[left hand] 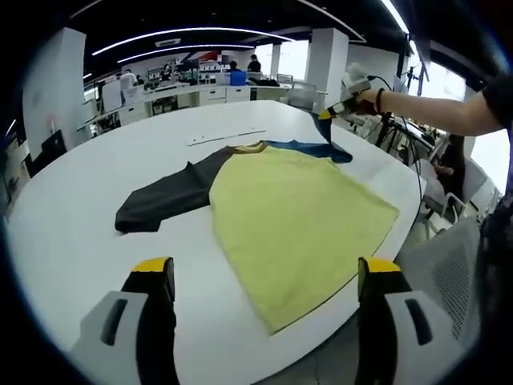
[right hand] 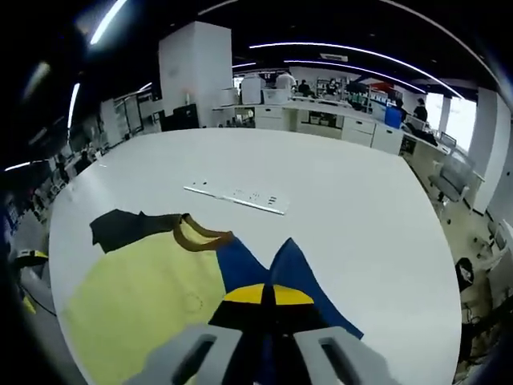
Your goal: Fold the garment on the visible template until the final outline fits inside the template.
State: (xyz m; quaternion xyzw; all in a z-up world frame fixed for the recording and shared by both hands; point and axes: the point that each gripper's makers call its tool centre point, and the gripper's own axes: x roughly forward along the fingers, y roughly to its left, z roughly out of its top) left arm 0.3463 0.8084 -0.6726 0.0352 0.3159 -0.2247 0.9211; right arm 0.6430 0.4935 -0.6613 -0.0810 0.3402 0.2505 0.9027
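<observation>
While the yellow T-shirt (left hand: 296,220) is spread flat on the white counter (left hand: 72,241), collar pointing away from the open left tool (left hand: 264,277), its blue sleeve (right hand: 300,273) is seen pinched in the right tool (right hand: 268,295).

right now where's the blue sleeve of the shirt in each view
Left gripper view: the blue sleeve sits upper right of centre, lifted off the table by the right gripper.
Right gripper view: it is bottom centre, pinched in the shut jaws.
Shared landmark: the brown collar.
</observation>
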